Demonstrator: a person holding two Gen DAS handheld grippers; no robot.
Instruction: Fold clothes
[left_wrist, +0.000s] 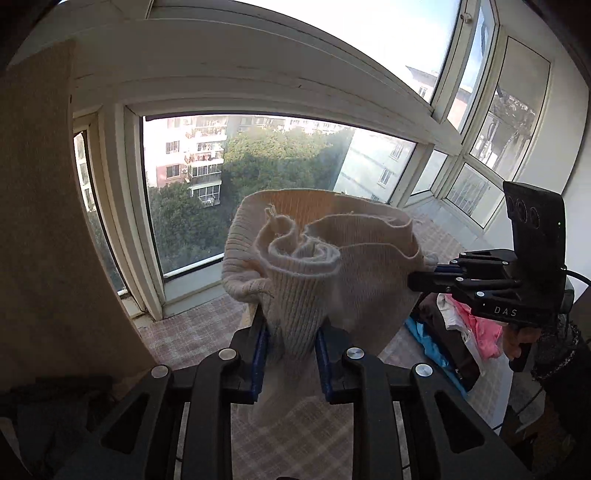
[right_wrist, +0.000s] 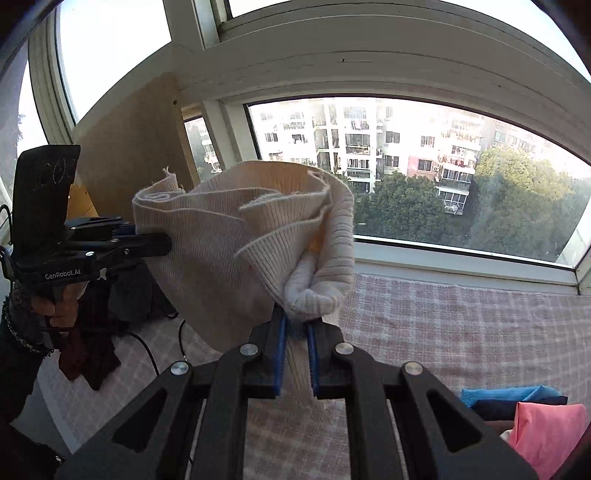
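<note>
A cream ribbed knit garment (left_wrist: 332, 266) hangs bunched in the air between both grippers, above the checked surface. In the left wrist view my left gripper (left_wrist: 291, 336) is shut on a gathered fold of it between its blue pads (left_wrist: 260, 350). My right gripper (left_wrist: 415, 278) comes in from the right and pinches the garment's edge. In the right wrist view the right gripper (right_wrist: 295, 332) is shut on a thick fold of the garment (right_wrist: 236, 243), and the left gripper (right_wrist: 164, 243) clamps its left edge. The garment's lower part hangs hidden behind the fingers.
A pink-and-white checked cloth (right_wrist: 461, 325) covers the surface below the window (right_wrist: 406, 170). Folded blue, dark and pink clothes (right_wrist: 535, 417) lie at the right. Dark clothes (right_wrist: 88, 350) and a cable lie at the left by a wooden board (right_wrist: 129, 147). Hands (left_wrist: 517, 339) hold the grippers.
</note>
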